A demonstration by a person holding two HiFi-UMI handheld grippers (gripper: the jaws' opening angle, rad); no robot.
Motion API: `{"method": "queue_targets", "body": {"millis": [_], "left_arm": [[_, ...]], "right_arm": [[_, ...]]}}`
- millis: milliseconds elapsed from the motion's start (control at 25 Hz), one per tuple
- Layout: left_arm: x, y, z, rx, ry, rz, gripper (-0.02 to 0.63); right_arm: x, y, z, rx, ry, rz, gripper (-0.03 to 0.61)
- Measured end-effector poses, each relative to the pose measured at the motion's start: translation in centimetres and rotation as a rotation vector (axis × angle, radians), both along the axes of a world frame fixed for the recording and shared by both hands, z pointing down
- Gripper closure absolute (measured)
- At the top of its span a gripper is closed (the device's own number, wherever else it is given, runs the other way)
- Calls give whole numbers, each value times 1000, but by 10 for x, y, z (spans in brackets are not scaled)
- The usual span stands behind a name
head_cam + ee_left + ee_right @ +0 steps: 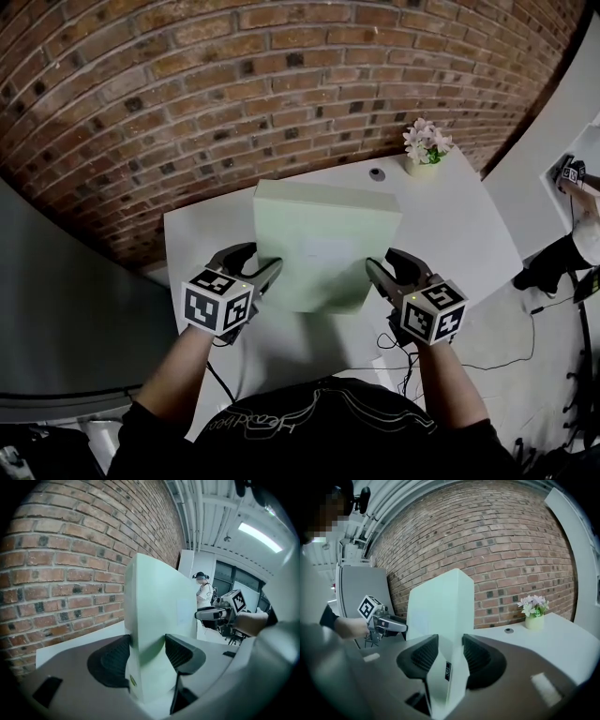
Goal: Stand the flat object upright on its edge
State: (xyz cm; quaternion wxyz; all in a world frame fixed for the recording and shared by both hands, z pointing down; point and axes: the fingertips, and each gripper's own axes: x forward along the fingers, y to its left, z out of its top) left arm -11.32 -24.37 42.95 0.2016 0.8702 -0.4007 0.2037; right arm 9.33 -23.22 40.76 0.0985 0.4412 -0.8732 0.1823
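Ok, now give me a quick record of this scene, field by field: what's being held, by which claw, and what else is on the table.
object: pale green flat box
box pose: tilted up, not lying flat; can't tell whether any edge touches the table
left claw: closed on the box's left side
right claw: closed on the box's right side
surface: white table
also on table: flower pot and a small round item, both beyond the box
backdrop: brick wall
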Motion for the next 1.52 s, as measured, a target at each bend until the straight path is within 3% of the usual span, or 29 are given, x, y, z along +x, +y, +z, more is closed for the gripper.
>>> {"method": "queue_targets", "body": {"millis": [400, 1520], "left_arm": [[3, -13, 3, 125, 1, 18, 377], [-5, 35, 21, 216, -19, 73, 388]], "right_arm": [[3, -18, 0, 99, 65, -7, 405], [-5, 29, 13, 228, 131, 10, 402]]}}
